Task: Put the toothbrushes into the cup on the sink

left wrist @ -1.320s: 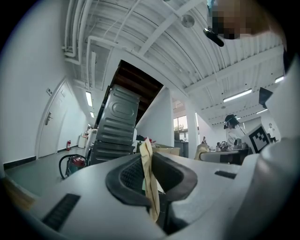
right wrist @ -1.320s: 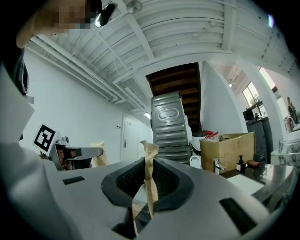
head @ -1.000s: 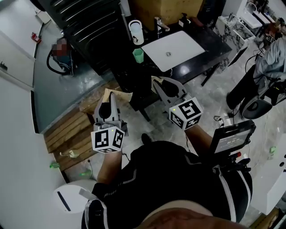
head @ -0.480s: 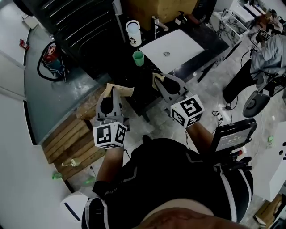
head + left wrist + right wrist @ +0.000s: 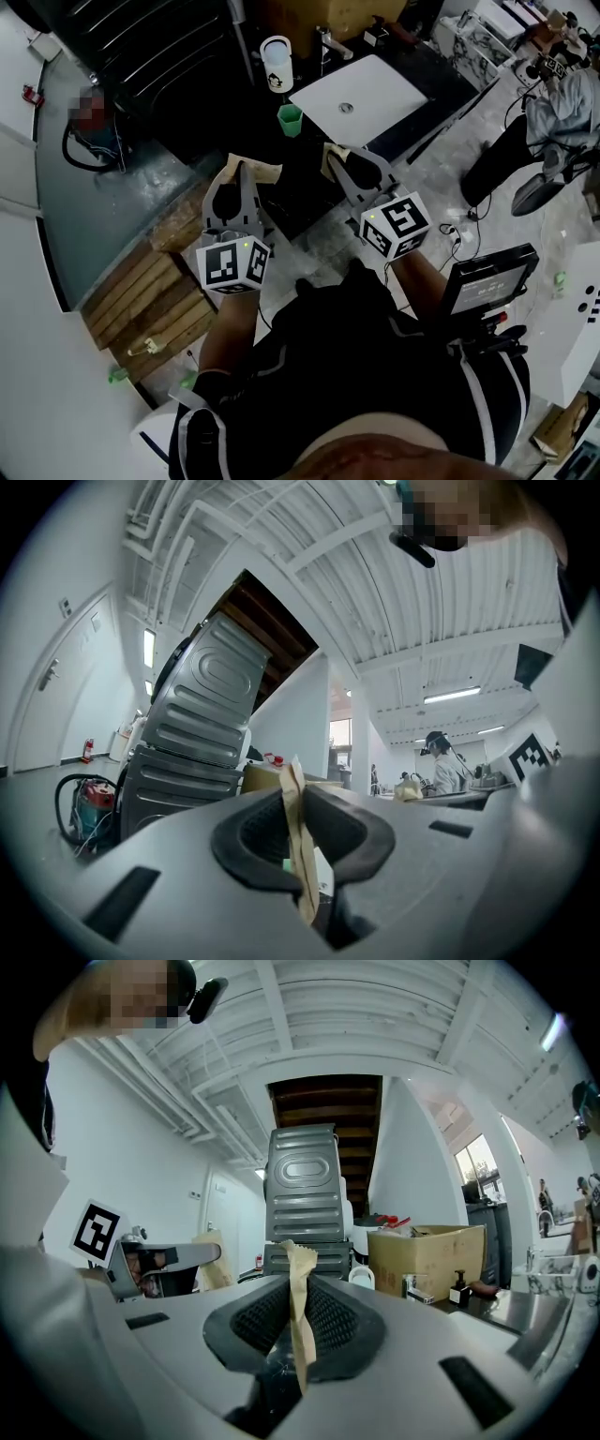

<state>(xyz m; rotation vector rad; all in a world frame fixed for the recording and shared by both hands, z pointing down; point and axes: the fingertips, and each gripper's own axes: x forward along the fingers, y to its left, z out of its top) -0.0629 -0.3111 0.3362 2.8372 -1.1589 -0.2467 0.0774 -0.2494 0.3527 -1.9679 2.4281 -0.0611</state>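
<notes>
Between clamped fingers (image 5: 251, 832), paper packets (image 5: 297, 846), contents unseen.

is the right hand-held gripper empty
No, the right hand-held gripper has its jaws shut on a thin tan paper packet that sticks up between the pads.

Sink (image 5: 375, 89) set in the desk (image 5: 436, 80), with the faucet (image 5: 330, 42) behind it; cup (image 5: 290, 117) on the desk just left of the sink, jar (image 5: 275, 64) behind the cup. Left gripper (image 5: 241, 171) and right gripper (image 5: 337, 157) side by side before the desk, each with a paper packet (image 5: 296, 808) between its fingers. Pallet (image 5: 155, 300) on the floor at left, screen (image 5: 487, 281) at right
</notes>
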